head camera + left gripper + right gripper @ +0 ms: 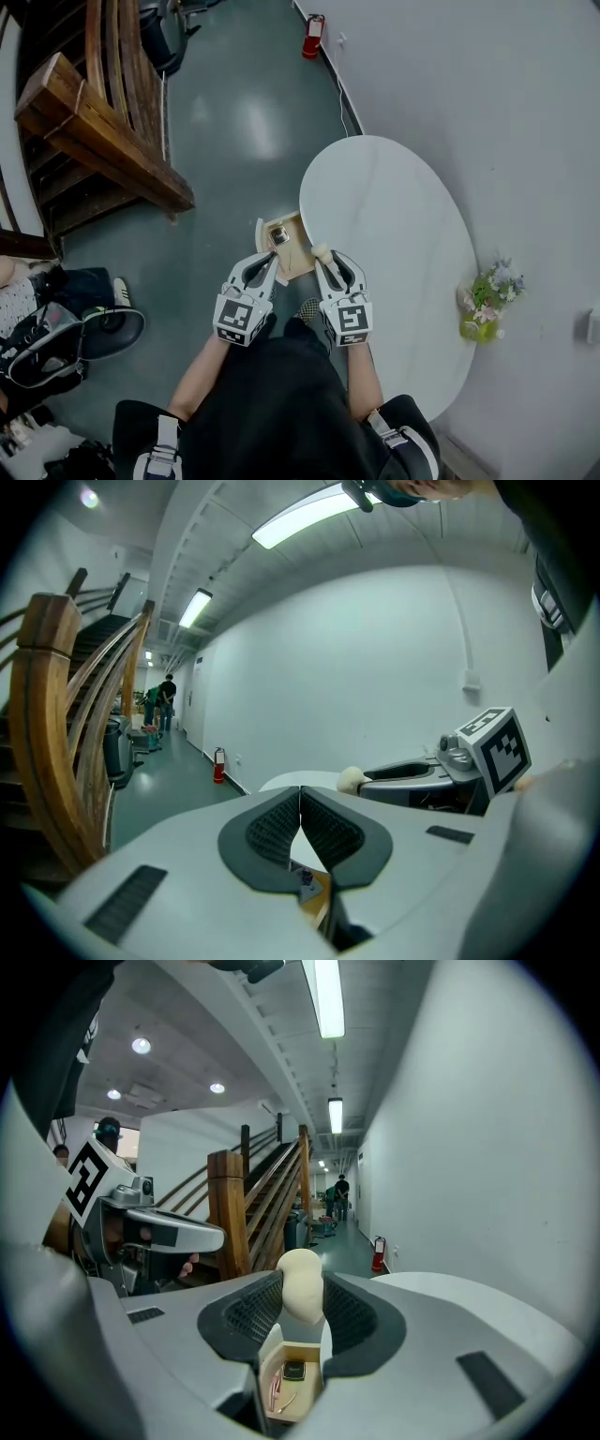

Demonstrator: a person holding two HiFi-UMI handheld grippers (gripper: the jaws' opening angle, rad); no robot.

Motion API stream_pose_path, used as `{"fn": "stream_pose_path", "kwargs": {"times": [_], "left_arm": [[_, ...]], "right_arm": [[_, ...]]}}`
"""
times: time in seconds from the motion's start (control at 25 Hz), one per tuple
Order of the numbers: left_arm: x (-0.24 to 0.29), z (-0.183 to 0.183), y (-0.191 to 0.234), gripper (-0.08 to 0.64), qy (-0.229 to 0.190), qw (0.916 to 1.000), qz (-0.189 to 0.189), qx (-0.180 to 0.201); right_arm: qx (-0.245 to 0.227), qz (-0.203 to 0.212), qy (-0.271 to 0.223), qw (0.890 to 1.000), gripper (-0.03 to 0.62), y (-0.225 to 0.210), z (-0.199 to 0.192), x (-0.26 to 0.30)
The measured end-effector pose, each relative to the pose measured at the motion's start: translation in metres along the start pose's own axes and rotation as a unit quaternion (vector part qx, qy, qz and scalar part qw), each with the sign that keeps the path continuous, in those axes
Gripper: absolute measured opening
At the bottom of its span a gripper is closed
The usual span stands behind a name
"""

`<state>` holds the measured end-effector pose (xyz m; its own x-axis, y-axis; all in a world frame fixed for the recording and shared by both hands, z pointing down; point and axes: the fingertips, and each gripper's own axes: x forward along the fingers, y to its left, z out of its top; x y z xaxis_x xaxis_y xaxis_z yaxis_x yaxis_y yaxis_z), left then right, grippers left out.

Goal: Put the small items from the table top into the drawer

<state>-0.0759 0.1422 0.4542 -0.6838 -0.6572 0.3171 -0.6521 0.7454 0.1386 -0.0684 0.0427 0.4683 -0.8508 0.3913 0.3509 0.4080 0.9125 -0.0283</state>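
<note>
Centre the cream egg-shaped lump [300, 1274], grasped by the right hand-held gripper [301, 1309], over the open light-wood drawer [298, 253] beside the white oval worktop [394, 216] and lower it before releasing, keeping the clenched, empty left hand-held gripper [300, 822] clear.

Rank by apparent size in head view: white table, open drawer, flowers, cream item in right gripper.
1. white table
2-3. open drawer and flowers: look about alike, and the drawer is partly covered, so unranked
4. cream item

Cream egg-shaped item [301, 1283] is gripped upright between the right gripper [302, 1314] pads, above the open wooden drawer [314, 1393]. The drawer holds a dark square object [294, 1370] and adjoins the white oval table top [394, 225].
</note>
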Motion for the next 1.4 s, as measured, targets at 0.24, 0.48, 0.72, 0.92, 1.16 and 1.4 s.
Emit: {"fn": "stream_pose_path", "kwargs": {"times": [0.24, 0.48, 0.72, 0.92, 1.16, 1.4], "left_arm": [[0.016, -0.020, 0.017, 0.020, 0.015, 0.9997, 0.010, -0.015], [0.033, -0.052, 0.031, 0.020, 0.040, 0.9987, 0.015, -0.028], [0.039, -0.091, 0.052, 0.020, 0.067, 0.9960, 0.023, -0.054], [0.041, -0.125, 0.062, 0.020, 0.090, 0.9929, 0.028, -0.073], [0.046, -0.172, 0.067, 0.020, 0.114, 0.9890, 0.031, -0.089], [0.053, -0.204, 0.071, 0.020, 0.128, 0.9866, 0.026, -0.098]], "right_arm": [[0.011, 0.009, 0.029, 0.999, 0.155, -0.004, -0.030, 0.023], [0.019, 0.023, 0.064, 0.997, 0.155, -0.001, -0.063, 0.045], [0.031, 0.041, 0.100, 0.994, 0.155, 0.012, -0.100, 0.072], [0.045, 0.054, 0.124, 0.990, 0.155, 0.025, -0.134, 0.084], [0.051, 0.065, 0.146, 0.986, 0.155, 0.032, -0.177, 0.094], [0.057, 0.065, 0.158, 0.984, 0.155, 0.037, -0.207, 0.106]]}}
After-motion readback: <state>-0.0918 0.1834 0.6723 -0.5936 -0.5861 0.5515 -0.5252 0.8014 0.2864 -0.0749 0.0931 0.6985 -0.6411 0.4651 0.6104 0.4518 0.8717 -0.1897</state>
